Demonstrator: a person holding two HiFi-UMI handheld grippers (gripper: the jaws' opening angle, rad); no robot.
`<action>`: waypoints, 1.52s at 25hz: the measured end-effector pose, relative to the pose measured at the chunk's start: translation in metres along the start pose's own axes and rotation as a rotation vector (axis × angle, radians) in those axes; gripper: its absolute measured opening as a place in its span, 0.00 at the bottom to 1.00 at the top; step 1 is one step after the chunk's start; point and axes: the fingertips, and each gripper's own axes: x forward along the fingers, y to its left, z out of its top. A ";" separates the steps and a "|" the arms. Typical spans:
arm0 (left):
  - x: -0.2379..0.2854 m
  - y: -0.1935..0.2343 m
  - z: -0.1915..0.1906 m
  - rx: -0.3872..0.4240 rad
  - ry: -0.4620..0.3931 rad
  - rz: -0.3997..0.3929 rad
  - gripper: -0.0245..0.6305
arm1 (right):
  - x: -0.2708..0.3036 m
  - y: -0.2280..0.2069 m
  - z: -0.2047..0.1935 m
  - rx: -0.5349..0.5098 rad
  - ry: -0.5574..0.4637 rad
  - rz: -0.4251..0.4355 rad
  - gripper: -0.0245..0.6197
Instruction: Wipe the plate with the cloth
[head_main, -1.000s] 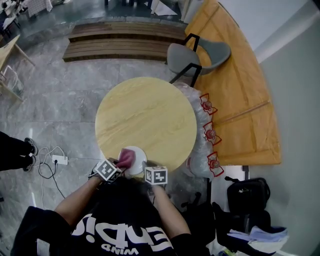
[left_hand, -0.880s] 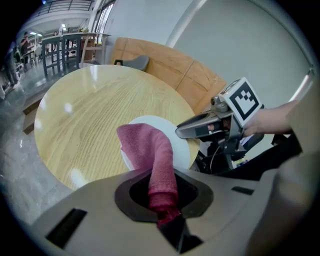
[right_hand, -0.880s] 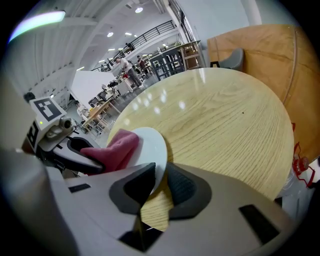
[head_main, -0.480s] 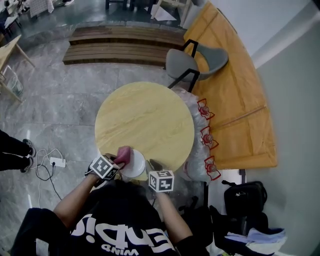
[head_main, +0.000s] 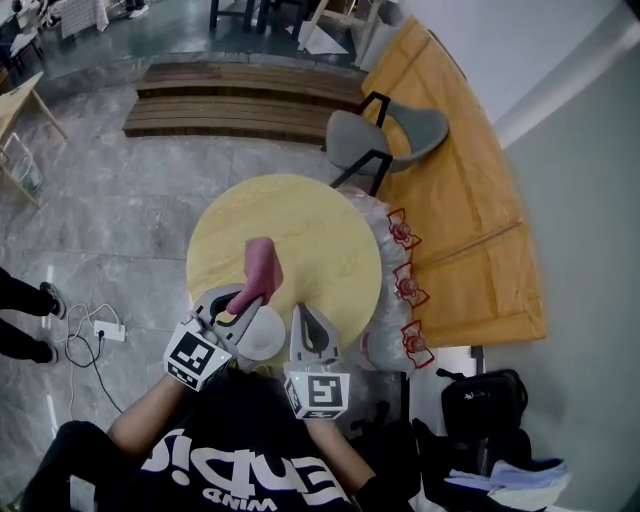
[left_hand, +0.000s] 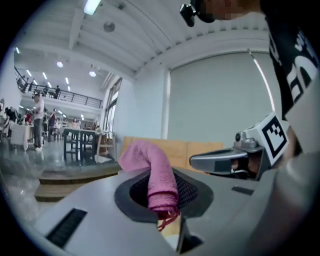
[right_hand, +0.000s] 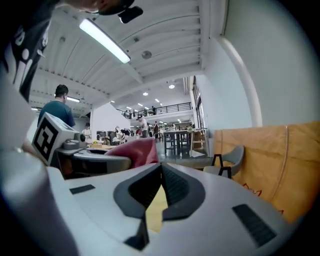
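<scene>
A white plate (head_main: 264, 336) lies at the near edge of the round wooden table (head_main: 300, 225). My left gripper (head_main: 243, 300) is lifted above the plate and is shut on a pink cloth (head_main: 262, 262), which stands up out of the jaws. In the left gripper view the cloth (left_hand: 155, 175) hangs down between the jaws of the left gripper (left_hand: 165, 200). My right gripper (head_main: 303, 318) hovers just right of the plate. Its jaws have just been closing and now meet with nothing between them (right_hand: 161, 170). The right gripper view shows the cloth (right_hand: 141, 152) to its left.
A grey chair (head_main: 392, 128) stands beyond the table. Clear plastic bags with red handles (head_main: 402, 288) lean against the table's right side. A wooden platform (head_main: 470, 200) runs along the right, wooden steps (head_main: 235, 95) lie at the back, and a black bag (head_main: 482, 395) sits on the floor.
Both grippers have risen from the plate and tipped up toward level. The left one carried the pink cloth up off the plate. The right gripper's jaws have closed.
</scene>
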 end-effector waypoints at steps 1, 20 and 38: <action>-0.002 -0.003 0.008 0.008 -0.027 0.003 0.12 | -0.003 0.001 0.006 0.006 -0.017 -0.001 0.07; -0.010 -0.007 0.040 0.012 -0.105 0.067 0.12 | -0.011 0.005 0.025 -0.002 -0.059 0.016 0.07; -0.013 -0.008 0.027 0.014 -0.080 0.054 0.12 | -0.011 0.003 0.019 0.040 -0.048 0.007 0.07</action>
